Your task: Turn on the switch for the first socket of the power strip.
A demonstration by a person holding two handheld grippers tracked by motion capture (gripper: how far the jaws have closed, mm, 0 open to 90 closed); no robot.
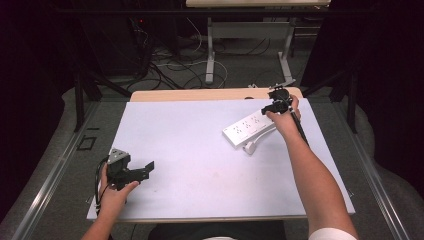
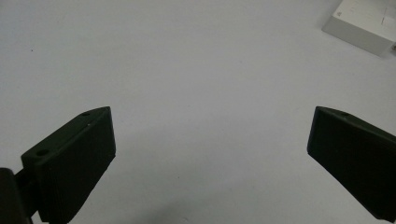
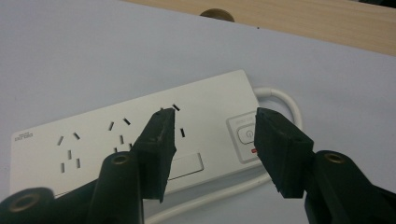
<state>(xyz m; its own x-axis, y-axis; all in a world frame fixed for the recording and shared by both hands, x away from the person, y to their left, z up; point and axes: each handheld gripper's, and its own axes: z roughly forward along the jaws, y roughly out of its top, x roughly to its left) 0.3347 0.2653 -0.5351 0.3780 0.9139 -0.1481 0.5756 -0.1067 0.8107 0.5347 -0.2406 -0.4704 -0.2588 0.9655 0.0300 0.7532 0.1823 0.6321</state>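
on my left the left gripper hovers low over the white mat, near its front left corner, jaws spread wide with nothing between them; through the left gripper view i see bare mat between the jaws and just a corner of the power strip far off at the top right. i'd leave that hand parked there, well apart from the work

moving across the mat, the power strip lies at an angle in the right half, its white cable looping along the near side to a plug end lying on the mat beside the strip's left end

on the right, the right gripper sits over the far right end of the strip. in the right gripper view the jaws are about half open, holding nothing, pads clear of the casing, and they bracket the stretch between the last socket holes and the power switch

my guess is the step is to take or press that switch end. to do it well i'd come straight down, keep the right-hand jaw off the button unless pressing it is the aim, and centre the strip's width between the pads before closing. the cable curls out right behind the switch, so i'd watch that a jaw doesn't snag it and drag the strip across the mat
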